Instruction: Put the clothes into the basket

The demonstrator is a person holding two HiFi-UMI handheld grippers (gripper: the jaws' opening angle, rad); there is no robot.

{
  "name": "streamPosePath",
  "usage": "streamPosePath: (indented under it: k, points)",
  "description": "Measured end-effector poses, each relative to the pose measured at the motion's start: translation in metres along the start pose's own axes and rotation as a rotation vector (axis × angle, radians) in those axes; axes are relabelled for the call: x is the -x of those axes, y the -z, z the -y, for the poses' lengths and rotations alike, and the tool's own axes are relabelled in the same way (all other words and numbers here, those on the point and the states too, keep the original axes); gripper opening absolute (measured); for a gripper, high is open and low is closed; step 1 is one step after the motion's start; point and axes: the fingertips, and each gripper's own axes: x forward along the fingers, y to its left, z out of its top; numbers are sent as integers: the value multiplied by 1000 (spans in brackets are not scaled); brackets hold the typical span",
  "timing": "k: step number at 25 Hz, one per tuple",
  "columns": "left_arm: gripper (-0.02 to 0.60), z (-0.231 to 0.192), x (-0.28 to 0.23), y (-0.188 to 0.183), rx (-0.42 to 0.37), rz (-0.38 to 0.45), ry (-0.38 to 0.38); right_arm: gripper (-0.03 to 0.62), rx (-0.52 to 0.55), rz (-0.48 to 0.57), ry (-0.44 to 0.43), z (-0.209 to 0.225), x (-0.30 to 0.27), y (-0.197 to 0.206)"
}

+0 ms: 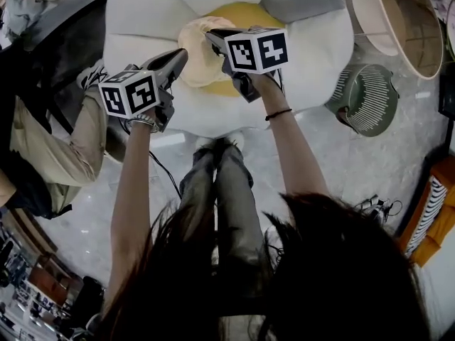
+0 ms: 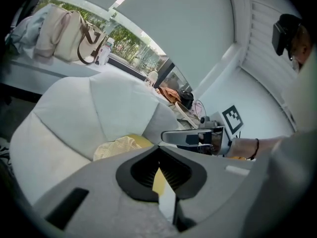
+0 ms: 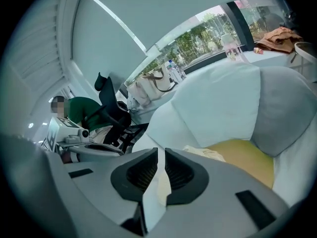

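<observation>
- Your L gripper (image 1: 180,55): jaws together, nothing in them, tip by the cream cloth (image 1: 200,57).
- R gripper (image 1: 212,36): likewise (closed, empty).
- Basket (image 1: 414,21): far right, well apart.

Long dark hair (image 1: 320,275) hangs above grey trousers (image 1: 234,190). A thin black band (image 1: 279,114) rings the right wrist, a metallic bracelet (image 1: 144,121) (or a watch) the left. The left claw (image 1: 181,54) and right claw (image 1: 211,35) are grey, each with a black-and-white marker cube (image 1: 256,50).
</observation>
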Motion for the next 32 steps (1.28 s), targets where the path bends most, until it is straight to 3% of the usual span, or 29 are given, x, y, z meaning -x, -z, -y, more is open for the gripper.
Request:
streamPosePath:
  k: [8, 10, 18, 26, 32]
  points:
    - [11, -30, -27, 32, 16, -9, 1, 24, -19, -16, 20, 30, -30, 37]
    - [11, -33, -33, 36, 16, -10, 5, 83, -33, -17, 25, 36, -35, 41]
    - [11, -47, -48, 41, 13, 1, 9, 199, -60, -8, 31, 51, -56, 48]
    - [11, -65, -55, 48, 16, 26, -6, 239, -39, -51, 45, 64, -75, 63]
    - [11, -80, -59, 56, 37, 52, -8, 247, -29, -119, 106, 82, -93, 87]
